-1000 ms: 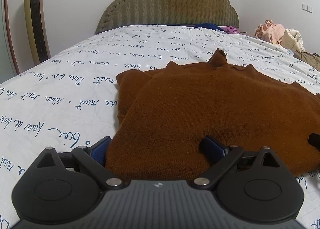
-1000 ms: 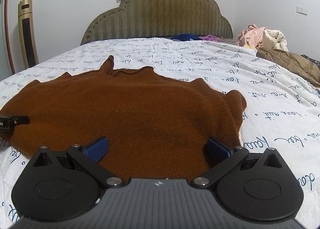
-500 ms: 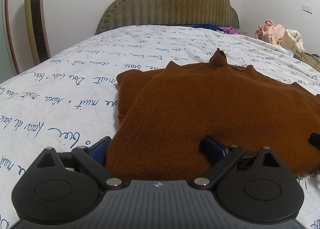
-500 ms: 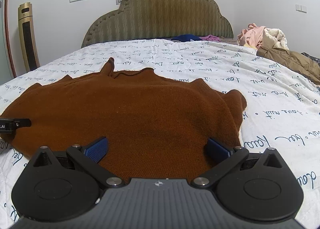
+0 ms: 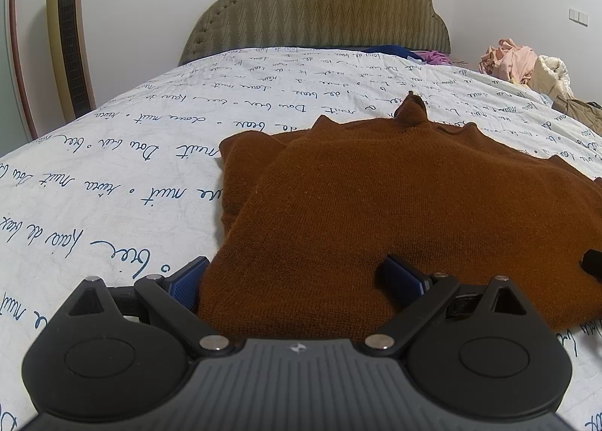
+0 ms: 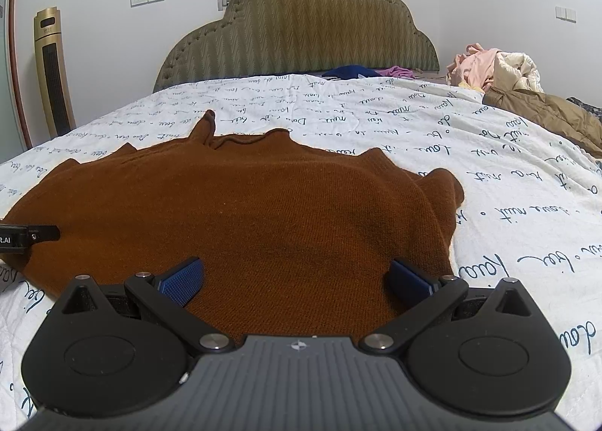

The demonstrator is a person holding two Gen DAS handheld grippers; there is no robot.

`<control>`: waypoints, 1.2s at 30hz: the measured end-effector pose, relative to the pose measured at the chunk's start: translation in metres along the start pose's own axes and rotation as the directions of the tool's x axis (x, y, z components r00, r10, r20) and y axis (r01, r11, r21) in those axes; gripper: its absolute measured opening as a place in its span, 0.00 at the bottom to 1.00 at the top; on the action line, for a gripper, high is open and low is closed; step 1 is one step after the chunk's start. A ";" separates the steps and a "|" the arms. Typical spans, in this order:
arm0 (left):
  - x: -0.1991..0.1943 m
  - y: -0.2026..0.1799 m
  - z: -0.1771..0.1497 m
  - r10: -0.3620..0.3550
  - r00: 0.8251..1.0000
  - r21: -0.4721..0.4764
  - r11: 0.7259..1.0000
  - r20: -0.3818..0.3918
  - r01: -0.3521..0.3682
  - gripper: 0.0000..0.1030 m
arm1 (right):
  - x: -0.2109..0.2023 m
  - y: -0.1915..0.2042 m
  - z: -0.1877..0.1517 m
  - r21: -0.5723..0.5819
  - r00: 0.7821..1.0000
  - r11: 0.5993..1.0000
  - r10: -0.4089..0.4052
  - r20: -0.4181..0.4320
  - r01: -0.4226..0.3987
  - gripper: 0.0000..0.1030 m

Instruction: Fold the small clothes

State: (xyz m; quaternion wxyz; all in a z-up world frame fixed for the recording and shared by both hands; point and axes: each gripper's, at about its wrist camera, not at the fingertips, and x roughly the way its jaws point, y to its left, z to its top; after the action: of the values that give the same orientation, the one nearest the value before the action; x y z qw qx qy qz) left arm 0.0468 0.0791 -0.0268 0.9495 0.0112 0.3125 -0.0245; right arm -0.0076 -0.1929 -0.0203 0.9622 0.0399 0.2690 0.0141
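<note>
A brown knit sweater [image 5: 395,205] lies flat on the bed, sleeves folded in, collar at the far side; it also shows in the right wrist view [image 6: 263,213]. My left gripper [image 5: 297,278] is open at the sweater's near left corner, its left fingertip [image 5: 188,278] on the sheet and the right one on the knit. My right gripper [image 6: 297,278] is open over the near right hem, both blue pads resting on or just above the knit. The left gripper's side shows at the left edge of the right wrist view [image 6: 26,237].
The bed has a white quilt with blue script [image 5: 113,175] and a padded olive headboard [image 5: 320,9]. A pile of clothes and a brown jacket [image 6: 526,92] lie at the right. A gold tower fan [image 5: 69,40] stands at the left wall.
The right gripper has risen and tilted slightly, so the sweater sits lower in its view. The left gripper has barely moved. Both stay open.
</note>
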 end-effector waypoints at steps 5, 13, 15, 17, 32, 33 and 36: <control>0.000 0.000 0.000 0.000 1.000 0.000 1.000 0.000 0.000 0.96 | 0.000 0.000 0.000 0.000 1.000 1.000 0.000 0.000 0.000 1.00; 0.000 0.000 0.000 0.001 1.000 -0.001 1.000 0.001 -0.001 0.96 | 0.000 0.000 0.000 0.001 1.000 1.000 0.001 0.001 -0.001 1.00; 0.000 0.000 0.000 0.001 1.000 -0.001 1.000 0.001 -0.001 0.96 | 0.000 0.001 0.000 0.002 1.000 1.000 0.000 0.001 0.000 1.00; 0.000 0.000 0.000 0.001 1.000 -0.001 1.000 0.001 -0.001 0.96 | 0.000 0.001 0.000 0.002 1.000 1.000 0.000 0.001 -0.001 1.00; 0.000 0.000 0.000 0.002 1.000 -0.002 1.000 0.002 -0.001 0.96 | 0.000 0.002 0.000 0.003 1.000 1.000 0.001 0.002 -0.001 1.00; 0.000 0.000 0.000 0.001 1.000 -0.002 1.000 0.002 -0.001 0.96 | 0.000 0.003 0.000 0.003 1.000 1.000 0.001 0.002 -0.001 1.00; 0.000 0.001 -0.001 0.002 1.000 -0.003 1.000 0.002 -0.002 0.96 | 0.000 0.003 0.000 0.004 1.000 1.000 0.001 0.002 -0.001 1.00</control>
State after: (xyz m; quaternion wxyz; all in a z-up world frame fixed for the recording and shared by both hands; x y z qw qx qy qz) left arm 0.0468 0.0796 -0.0274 0.9499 0.0102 0.3116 -0.0233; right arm -0.0074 -0.1901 -0.0203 0.9624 0.0419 0.2679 0.0141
